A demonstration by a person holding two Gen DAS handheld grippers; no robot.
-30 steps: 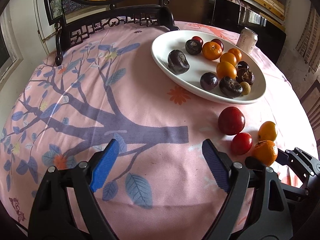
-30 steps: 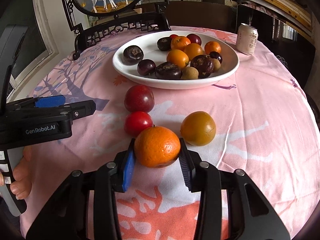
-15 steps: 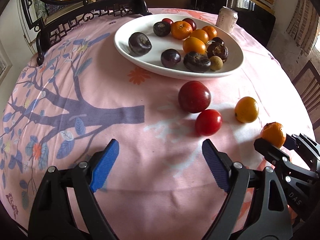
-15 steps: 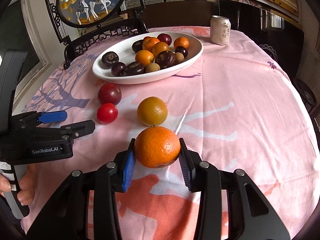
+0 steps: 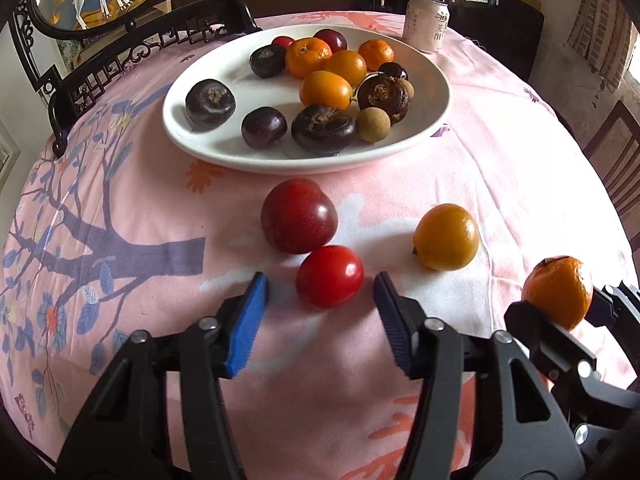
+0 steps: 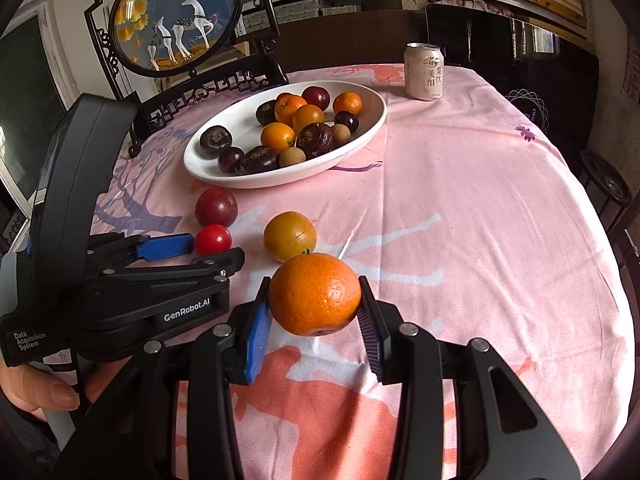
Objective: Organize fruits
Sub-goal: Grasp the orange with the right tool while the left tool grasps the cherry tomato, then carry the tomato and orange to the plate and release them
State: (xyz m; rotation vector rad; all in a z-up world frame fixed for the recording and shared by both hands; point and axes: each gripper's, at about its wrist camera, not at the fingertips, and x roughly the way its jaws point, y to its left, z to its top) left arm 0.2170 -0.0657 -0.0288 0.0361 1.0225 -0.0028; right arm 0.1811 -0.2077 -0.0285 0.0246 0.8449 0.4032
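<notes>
Two tools: right tool (image 6: 316,312) grips the orange (image 6: 315,294); left tool (image 5: 318,312), wide, should centre the tomato (image 5: 330,276) before closing gently.

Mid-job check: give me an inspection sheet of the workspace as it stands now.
Surface: round table under a pink tablecloth, wrinkled.
Job's things: white plate holds mixed fruit; dark red plum, small red tomato and yellow-orange fruit lie on the cloth; mandarin is gripped.
Clutter: drink can beyond the plate.
Grippers: left gripper open, jaws either side of the tomato; right gripper shut on the mandarin, lifted.
Cables: nothing seen.
Surroundings: framed deer panel, shelves behind.
</notes>
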